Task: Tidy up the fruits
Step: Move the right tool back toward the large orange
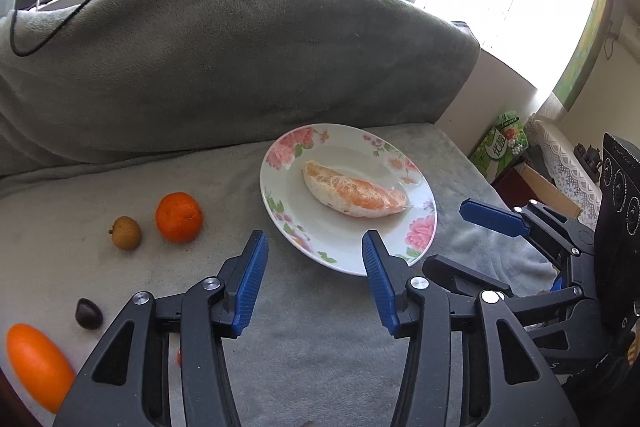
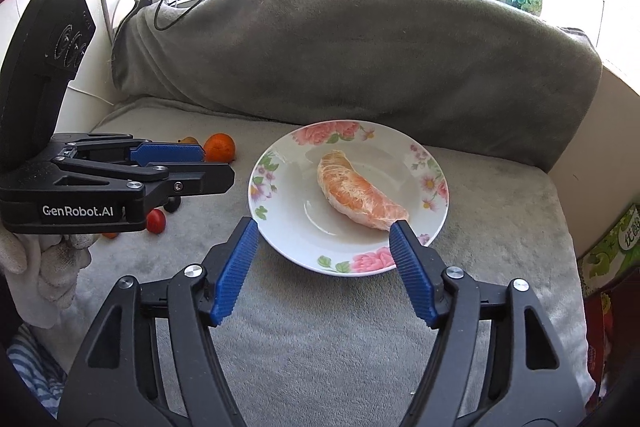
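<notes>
A grey blanket (image 1: 208, 75) drapes the sofa's back and seat, and everything rests on the flat seat part. Near the middle of the seat sits a white floral plate (image 1: 280, 195), and on it lies a peeled pomelo wedge (image 1: 352, 195), curved, with one end toward the plate's near rim. The left gripper (image 1: 314, 263) hangs over the blanket just in front of the plate with its blue pads parted and nothing between them. The right gripper (image 2: 320, 243) stands wider apart, also empty; its right fingertip overlaps the tip of the wedge in its own view, though contact cannot be told from this angle. A gloved hand (image 2: 44, 259) shows below the left gripper in the right wrist view. Left of the plate, well apart from it, the loose fruits lie on the blanket: a mandarin (image 1: 178, 217), beside it a small brownish longan (image 1: 126, 233), nearer still a dark round fruit (image 1: 89, 314), and an elongated orange fruit (image 1: 38, 367) at the frame's edge, blurred. A red cherry tomato (image 2: 155, 221) shows under the left gripper.
</notes>
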The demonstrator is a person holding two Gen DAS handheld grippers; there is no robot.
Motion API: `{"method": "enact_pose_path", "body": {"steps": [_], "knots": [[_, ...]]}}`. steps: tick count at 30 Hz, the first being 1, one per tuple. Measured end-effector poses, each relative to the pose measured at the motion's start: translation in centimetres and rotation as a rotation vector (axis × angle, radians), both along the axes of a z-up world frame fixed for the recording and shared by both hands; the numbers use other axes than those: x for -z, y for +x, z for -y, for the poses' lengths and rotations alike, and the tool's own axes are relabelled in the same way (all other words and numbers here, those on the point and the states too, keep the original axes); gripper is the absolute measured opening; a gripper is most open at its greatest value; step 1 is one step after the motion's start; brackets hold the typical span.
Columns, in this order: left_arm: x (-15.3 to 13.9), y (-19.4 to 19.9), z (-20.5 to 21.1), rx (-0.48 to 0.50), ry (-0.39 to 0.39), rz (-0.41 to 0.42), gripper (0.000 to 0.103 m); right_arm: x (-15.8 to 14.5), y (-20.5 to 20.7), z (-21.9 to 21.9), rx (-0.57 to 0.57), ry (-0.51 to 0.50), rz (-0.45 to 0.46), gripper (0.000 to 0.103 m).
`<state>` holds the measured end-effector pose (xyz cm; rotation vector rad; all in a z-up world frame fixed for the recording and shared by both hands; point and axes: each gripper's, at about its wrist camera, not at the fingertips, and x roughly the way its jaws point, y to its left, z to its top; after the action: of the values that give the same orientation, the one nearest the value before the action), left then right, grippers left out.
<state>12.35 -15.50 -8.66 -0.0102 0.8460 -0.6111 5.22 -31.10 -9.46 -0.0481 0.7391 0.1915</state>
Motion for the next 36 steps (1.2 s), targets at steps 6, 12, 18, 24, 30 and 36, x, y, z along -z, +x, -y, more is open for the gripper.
{"method": "enact_pose_path", "body": {"steps": [6, 12, 18, 24, 30, 36], "knots": [[-1.0, -1.5, -0.7, -0.009, -0.005, 0.034, 0.056, -0.8, -1.1, -0.6, -0.003, 0.002, 0.014, 0.071], [-1.9, -2.9, -1.7, -0.028, -0.002, 0.076, 0.065, -1.7, -2.1, -1.4, -0.002, 0.002, 0.035, 0.081], [-2.5, -4.2, -3.8, -0.069, 0.012, 0.116, 0.070, -2.6, -2.5, -2.2, -0.004, 0.024, 0.051, 0.087], [-2.8, -5.0, -6.7, -0.131, 0.016, 0.132, 0.070, -3.5, -2.1, -3.6, -0.034, 0.049, 0.064, 0.088], [-2.6, -6.1, -10.3, -0.207, 0.033, 0.146, 0.070, -3.8, -0.9, -5.9, -0.079, 0.089, 0.059, 0.088], [-1.5, -6.9, -13.8, -0.282, 0.041, 0.125, 0.070, -3.8, 0.3, -8.9, -0.143, 0.112, 0.044, 0.088]]}}
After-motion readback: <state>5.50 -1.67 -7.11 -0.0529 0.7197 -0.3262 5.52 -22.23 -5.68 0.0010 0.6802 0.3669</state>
